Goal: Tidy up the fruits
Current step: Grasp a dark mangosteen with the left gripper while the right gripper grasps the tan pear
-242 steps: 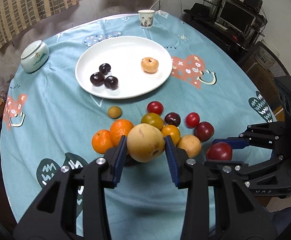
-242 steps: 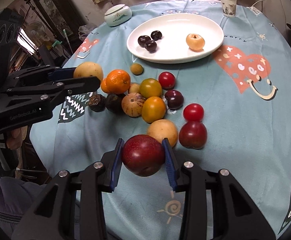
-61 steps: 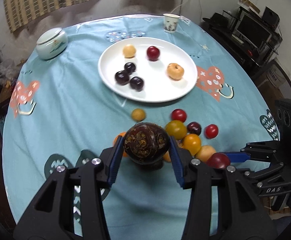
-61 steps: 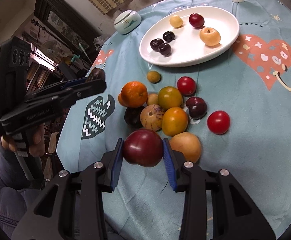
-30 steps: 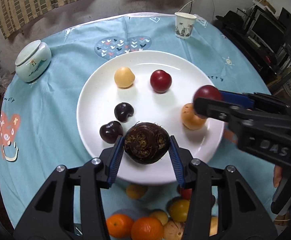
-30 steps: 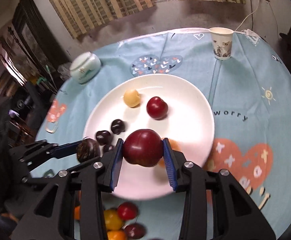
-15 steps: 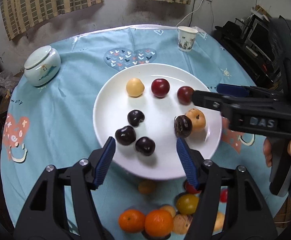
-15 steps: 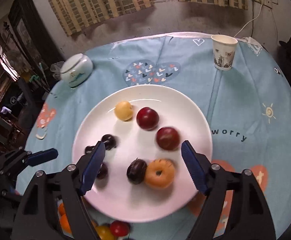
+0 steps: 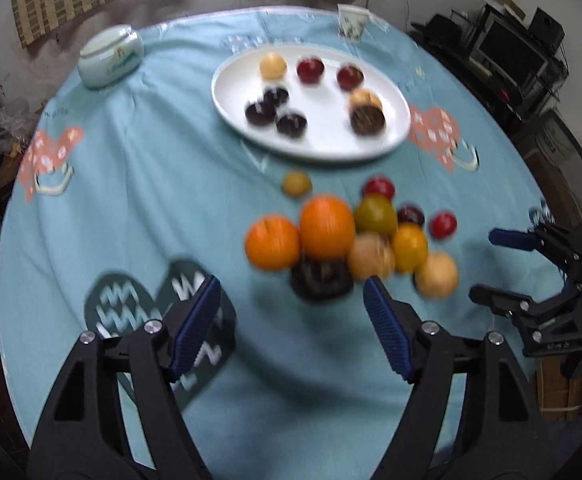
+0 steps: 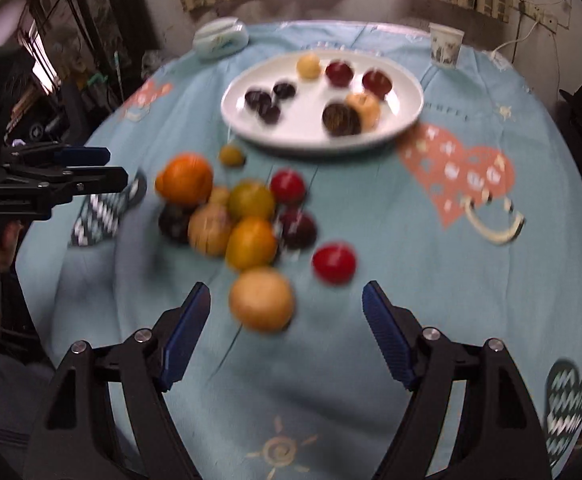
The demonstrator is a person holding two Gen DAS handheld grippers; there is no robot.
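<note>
A white plate [image 9: 323, 144] [image 10: 311, 128] at the back of the table holds several fruits: dark plums, two red ones, a pale yellow one, a dark passion fruit [image 9: 367, 119] beside an orange-yellow fruit. A loose pile lies nearer: two oranges [image 9: 327, 226], a dark fruit [image 9: 321, 280], yellow, red and tan fruits. My left gripper [image 9: 293, 320] is open and empty just short of the dark fruit. My right gripper [image 10: 287, 320] is open and empty, around the near side of a tan fruit [image 10: 261, 299]. Both views are motion-blurred.
A pale green lidded jar [image 9: 111, 56] stands at the back left and a paper cup [image 9: 351, 22] at the back right. The round table has a blue patterned cloth [image 9: 131, 184]. Dark furniture and electronics [image 9: 511, 48] stand to the right.
Both grippers have pulled back from over the plate to the near side of the fruit pile. They stay open and empty. The passion fruit and red fruit remain on the plate.
</note>
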